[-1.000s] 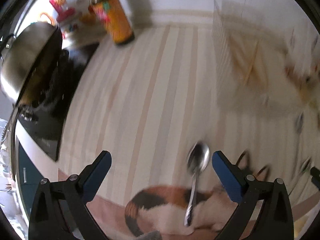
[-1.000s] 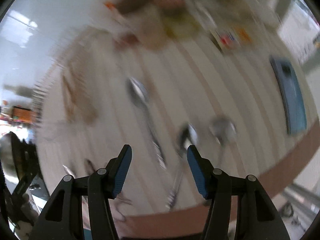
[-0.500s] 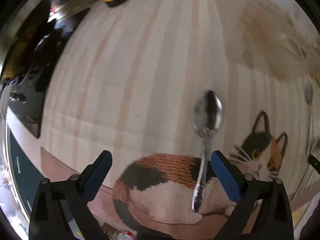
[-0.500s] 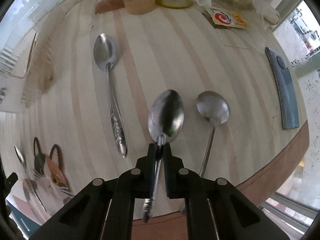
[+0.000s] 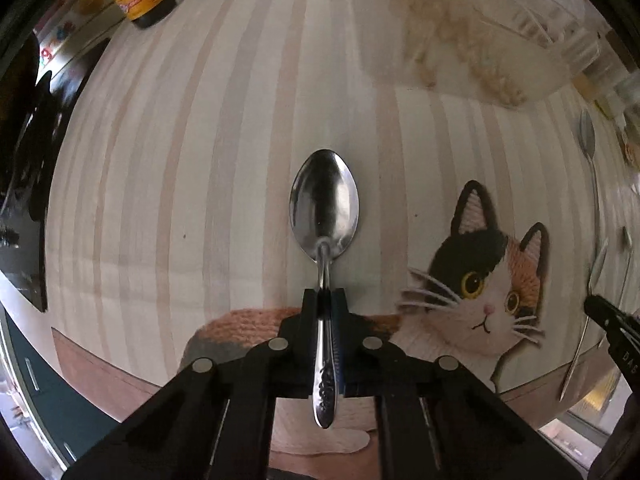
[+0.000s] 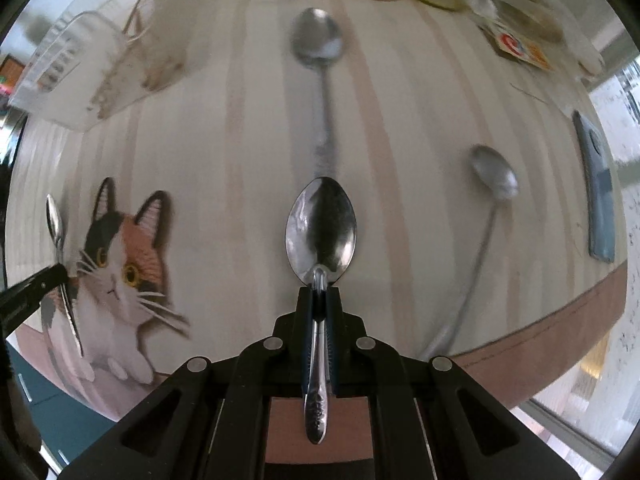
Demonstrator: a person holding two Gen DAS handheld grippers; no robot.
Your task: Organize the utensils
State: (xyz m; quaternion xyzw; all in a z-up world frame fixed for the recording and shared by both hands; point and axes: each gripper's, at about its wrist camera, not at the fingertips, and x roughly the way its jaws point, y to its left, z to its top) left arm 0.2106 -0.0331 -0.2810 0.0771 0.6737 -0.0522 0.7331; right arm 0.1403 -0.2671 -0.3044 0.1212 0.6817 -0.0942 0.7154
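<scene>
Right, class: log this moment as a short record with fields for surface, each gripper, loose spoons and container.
surface: striped mat with cat picture
left gripper: shut on left spoon
right gripper: shut on right spoon
loose spoons: long spoon, round spoon
container: clear tray, far left

Polished, glossy metal spoons lie on a matt striped woven cloth with a cat print.
</scene>
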